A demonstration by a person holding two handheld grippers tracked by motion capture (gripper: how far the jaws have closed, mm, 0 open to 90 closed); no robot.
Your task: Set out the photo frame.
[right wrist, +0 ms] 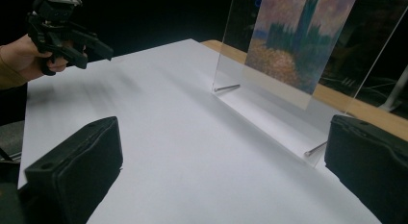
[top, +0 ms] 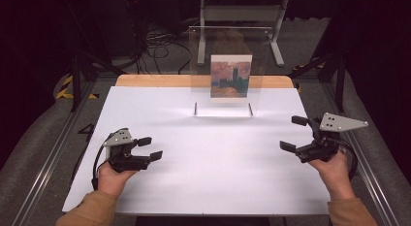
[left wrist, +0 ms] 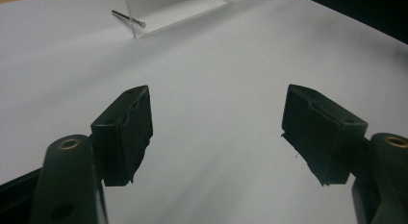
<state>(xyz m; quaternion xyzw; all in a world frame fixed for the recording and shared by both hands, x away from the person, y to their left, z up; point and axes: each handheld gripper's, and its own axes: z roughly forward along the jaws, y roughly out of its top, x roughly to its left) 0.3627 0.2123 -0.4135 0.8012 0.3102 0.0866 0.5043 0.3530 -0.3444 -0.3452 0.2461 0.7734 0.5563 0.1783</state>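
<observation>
Looking from the high view, the clear stand (top: 228, 71) is hard to read: its pane all but vanishes against the dark floor, and what gives it away is the painting print (top: 230, 75) held in it and the 2 metal pins (top: 195, 108) at its foot. The stand sits upright at the far middle of the white table (top: 208, 163), ahead of both tools and between them, well apart from each. The left gripper (top: 150, 148) lies low over the table's near left part, its jaws apart with nothing between them; the right gripper (top: 290, 133) is held near the right edge, jaws likewise spread wide and bare. In the left gripper view the left gripper (left wrist: 216, 132) frames bare white table (left wrist: 216, 89), and the stand (left wrist: 168, 7) is cut off by the top edge, so that just its base strip and 1 pin (left wrist: 128, 18) show; the print is out of frame there. The right gripper view gives what the others do not: past the right gripper (right wrist: 221, 166) the stand's pane (right wrist: 231, 65) shows its edges and thickness clearly, the print (right wrist: 293, 41) is seen close though cropped at the top, and its picture stays soft and blotchy. That same view catches the left gripper (right wrist: 98, 48) far off at the upper left, in a hand (right wrist: 29, 58) with a tan sleeve, slightly blurred.
</observation>
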